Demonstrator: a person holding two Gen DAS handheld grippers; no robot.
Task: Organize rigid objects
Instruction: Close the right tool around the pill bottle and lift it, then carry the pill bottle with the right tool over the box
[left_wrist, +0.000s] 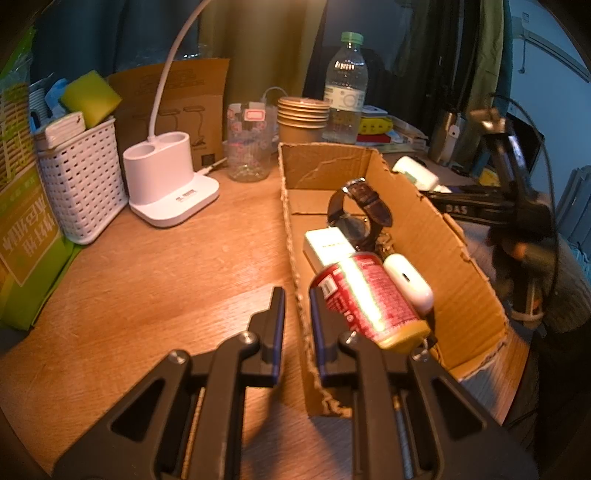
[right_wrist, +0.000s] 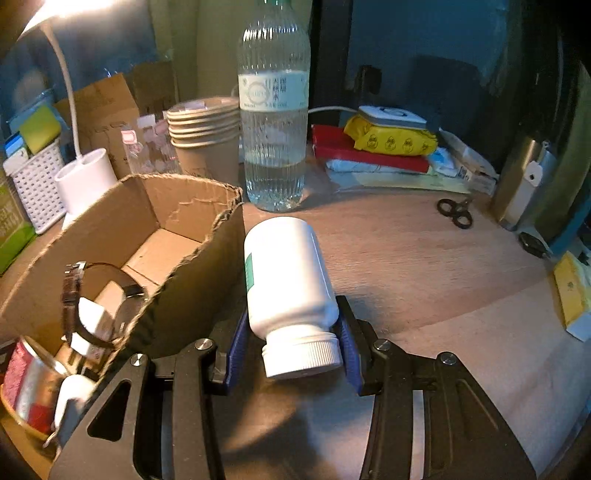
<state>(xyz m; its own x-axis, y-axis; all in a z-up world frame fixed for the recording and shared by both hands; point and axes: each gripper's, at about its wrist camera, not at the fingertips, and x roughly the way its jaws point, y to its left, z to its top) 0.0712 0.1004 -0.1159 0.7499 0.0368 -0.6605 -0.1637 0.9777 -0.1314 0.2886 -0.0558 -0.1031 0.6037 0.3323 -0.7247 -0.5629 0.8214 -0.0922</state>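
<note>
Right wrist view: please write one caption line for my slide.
Right tongs grip a white pill bottle lying beside the cardboard box on the wooden desk.

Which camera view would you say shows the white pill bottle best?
The right wrist view: the white pill bottle lies large between the right gripper fingers. The left wrist view shows only a small part behind the cardboard box wall.

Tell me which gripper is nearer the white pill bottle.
Right. The right gripper has its jaws around the white pill bottle at its cap end. The left gripper straddles the cardboard box wall on the opposite side.
</note>
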